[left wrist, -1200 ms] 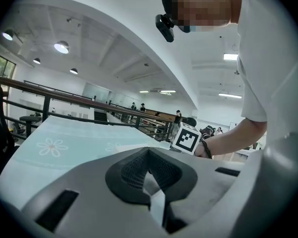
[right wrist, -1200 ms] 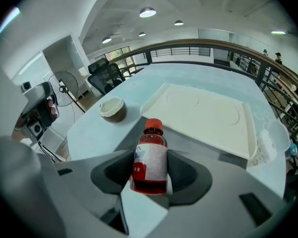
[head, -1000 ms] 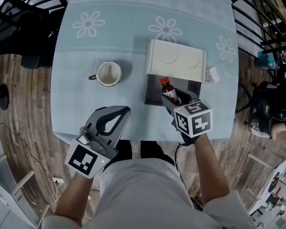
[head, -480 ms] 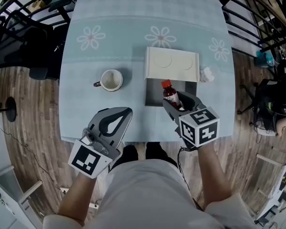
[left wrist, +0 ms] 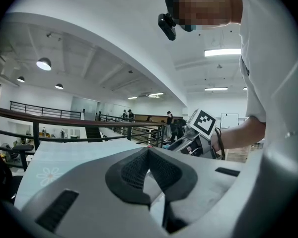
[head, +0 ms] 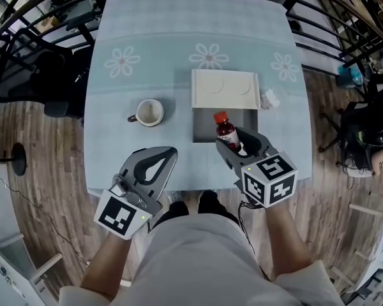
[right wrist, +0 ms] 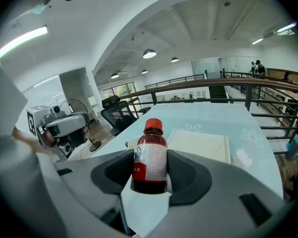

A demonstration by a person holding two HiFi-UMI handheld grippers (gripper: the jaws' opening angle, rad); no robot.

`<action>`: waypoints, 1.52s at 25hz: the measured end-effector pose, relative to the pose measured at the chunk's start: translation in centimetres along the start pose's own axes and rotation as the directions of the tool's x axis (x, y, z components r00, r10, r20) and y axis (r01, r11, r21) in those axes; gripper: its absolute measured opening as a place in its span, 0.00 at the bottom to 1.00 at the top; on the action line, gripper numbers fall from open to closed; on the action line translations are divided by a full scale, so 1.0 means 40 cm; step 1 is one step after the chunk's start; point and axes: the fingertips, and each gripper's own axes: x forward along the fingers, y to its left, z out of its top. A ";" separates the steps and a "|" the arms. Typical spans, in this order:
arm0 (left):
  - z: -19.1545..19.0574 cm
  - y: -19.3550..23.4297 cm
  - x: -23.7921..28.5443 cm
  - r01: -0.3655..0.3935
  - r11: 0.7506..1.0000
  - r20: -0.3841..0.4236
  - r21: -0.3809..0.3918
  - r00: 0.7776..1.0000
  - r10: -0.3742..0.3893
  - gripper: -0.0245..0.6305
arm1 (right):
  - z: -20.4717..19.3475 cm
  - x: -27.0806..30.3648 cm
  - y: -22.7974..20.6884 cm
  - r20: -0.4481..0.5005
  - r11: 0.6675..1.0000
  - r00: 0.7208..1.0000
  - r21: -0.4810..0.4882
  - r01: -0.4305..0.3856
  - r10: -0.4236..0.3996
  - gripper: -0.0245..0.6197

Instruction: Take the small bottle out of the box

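The small bottle (head: 226, 132) (right wrist: 150, 157) has a red cap, dark drink and a white and red label. My right gripper (head: 237, 142) (right wrist: 150, 175) is shut on its body and holds it upright, above the front part of the open box (head: 204, 129). The box's white lid (head: 223, 90) (right wrist: 198, 145) lies folded back on the table behind it. My left gripper (head: 159, 159) (left wrist: 149, 167) is shut with nothing in it and hovers over the table's near edge, left of the box.
A white mug (head: 148, 113) stands on the light blue flowered tablecloth (head: 147, 43) left of the box. A crumpled white scrap (head: 269, 99) lies right of the lid. Dark railings (head: 345, 37) and a black chair (head: 25, 75) flank the table on the wood floor.
The view has drawn back, so the table looks smaller. The right gripper with the bottle has shifted slightly toward me relative to the box; the left gripper holds its place.
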 end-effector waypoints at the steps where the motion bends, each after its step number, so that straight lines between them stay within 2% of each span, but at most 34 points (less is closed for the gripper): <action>1: 0.005 -0.004 -0.002 0.002 1.000 0.002 0.004 1.000 -0.002 0.05 | 0.003 -0.009 0.005 0.007 1.000 1.000 -0.001 0.001 -0.001 0.39; 20: 0.070 -0.059 -0.028 0.028 0.998 0.045 0.054 0.999 -0.031 0.05 | 0.034 -0.128 0.071 0.127 1.000 0.992 0.009 0.008 -0.009 0.38; 38: 0.089 -0.045 -0.014 0.024 0.998 0.058 0.060 0.998 -0.028 0.05 | 0.058 -0.153 0.061 0.165 1.000 0.986 0.010 0.011 -0.012 0.38</action>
